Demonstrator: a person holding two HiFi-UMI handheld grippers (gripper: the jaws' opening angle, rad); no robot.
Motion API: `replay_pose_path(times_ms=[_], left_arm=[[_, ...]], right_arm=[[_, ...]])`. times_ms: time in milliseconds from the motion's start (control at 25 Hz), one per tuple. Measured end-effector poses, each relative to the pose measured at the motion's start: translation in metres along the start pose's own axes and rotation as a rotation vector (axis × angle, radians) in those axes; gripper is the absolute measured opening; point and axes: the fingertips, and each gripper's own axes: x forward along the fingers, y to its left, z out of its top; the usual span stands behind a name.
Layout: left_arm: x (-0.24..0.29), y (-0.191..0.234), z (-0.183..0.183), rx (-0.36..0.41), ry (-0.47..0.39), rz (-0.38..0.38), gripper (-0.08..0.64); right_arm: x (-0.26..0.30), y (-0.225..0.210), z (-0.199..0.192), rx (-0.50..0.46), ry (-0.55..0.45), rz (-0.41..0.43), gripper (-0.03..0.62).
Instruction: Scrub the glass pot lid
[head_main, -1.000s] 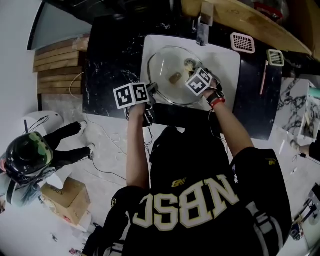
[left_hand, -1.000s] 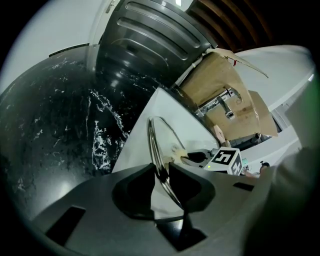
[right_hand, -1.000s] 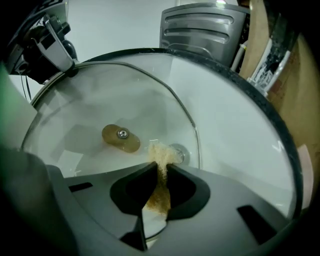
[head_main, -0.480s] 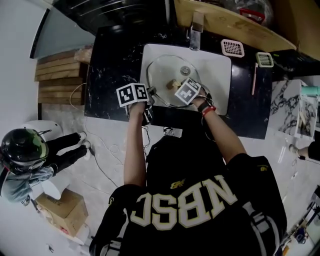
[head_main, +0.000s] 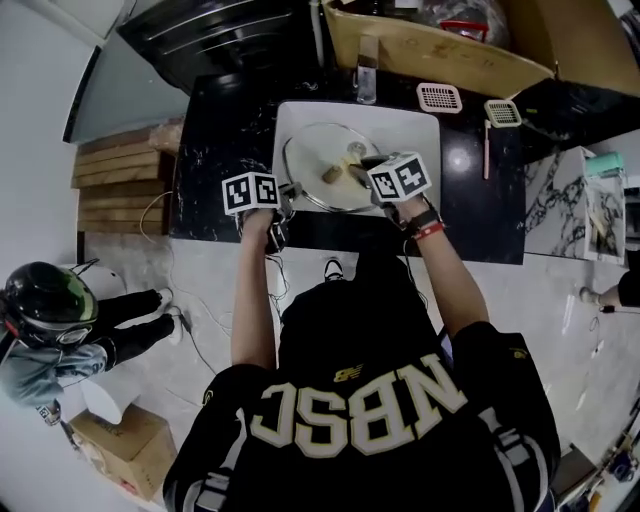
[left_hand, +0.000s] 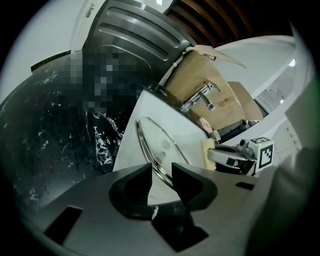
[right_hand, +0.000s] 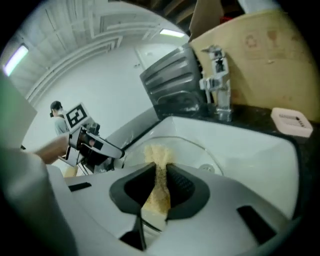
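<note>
The glass pot lid (head_main: 325, 150) with a tan knob (head_main: 331, 175) lies in the white sink (head_main: 420, 135). My left gripper (head_main: 289, 191) is at the lid's near left edge. In the left gripper view the lid's thin metal rim (left_hand: 150, 152) runs between the jaws of the left gripper (left_hand: 161, 171). They have just been opening, and a gap shows beside the rim. My right gripper (right_hand: 161, 172) is shut on a yellow sponge (right_hand: 157, 150) and hangs above the lid (right_hand: 197, 150). The head view shows the right gripper (head_main: 360, 166) over the lid's right side.
A chrome faucet (head_main: 367, 70) stands at the sink's back, with a cardboard box (head_main: 440, 45) behind it. Two pink grids (head_main: 439, 97) (head_main: 503, 112) and a pink stick (head_main: 487, 150) lie on the black counter (head_main: 215, 140) to the right.
My right gripper has lifted the sponge up off the lid and rolled. My left gripper has stayed at the lid's rim. The head view has shifted, so the sink sits smaller.
</note>
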Motion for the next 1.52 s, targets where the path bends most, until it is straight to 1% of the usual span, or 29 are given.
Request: replay_pose_path(times_ms=[120,280,360,480,600,720,840,920,1000,1080,1280,1440,1520], left_arm=[[-0.017,-0.015,0.006,0.068,-0.045,-0.018,0.14],[-0.038,-0.049,0.026,0.194,-0.153,-0.046,0.137],[-0.05,-0.069,0.04,0.259,-0.226,-0.062,0.126],[-0.069,-0.102,0.063,0.351,-0.359,-0.09,0.112],[-0.081,-0.133,0.066,0.433,-0.466,-0.13,0.098],[-0.091,-0.165,0.073,0.52,-0.571,-0.182,0.081],[-0.102,-0.187,0.078,0.608,-0.668,-0.174,0.055],[-0.107,-0.196,0.08,0.629,-0.714,-0.156,0.035],[-0.112,-0.202,0.082,0.629,-0.749,-0.144,0.02],[-0.117,-0.203,0.082,0.631,-0.771,-0.137,0.017],[-0.119,-0.206,0.083,0.65,-0.801,-0.129,0.015],[-0.121,-0.207,0.084,0.65,-0.815,-0.12,0.015],[-0.123,-0.205,0.088,0.647,-0.826,-0.112,0.015]], right_arm=[[-0.04,-0.005,0.01,0.025,-0.123,-0.084,0.067],[-0.082,-0.001,0.014,0.016,-0.257,-0.193,0.069],[-0.098,0.0,0.015,0.002,-0.314,-0.23,0.071],[-0.128,0.003,0.026,-0.024,-0.393,-0.293,0.071],[-0.164,0.002,0.027,-0.036,-0.455,-0.391,0.071],[-0.194,0.003,0.038,-0.089,-0.529,-0.463,0.068],[-0.215,0.01,0.045,-0.149,-0.592,-0.525,0.064],[-0.226,0.009,0.044,-0.156,-0.618,-0.567,0.063],[-0.233,0.005,0.042,-0.148,-0.634,-0.604,0.063],[-0.233,0.004,0.041,-0.147,-0.637,-0.624,0.063],[-0.227,0.007,0.048,-0.163,-0.635,-0.625,0.063],[-0.222,0.007,0.052,-0.152,-0.644,-0.622,0.063],[-0.218,0.008,0.056,-0.161,-0.646,-0.617,0.063]])
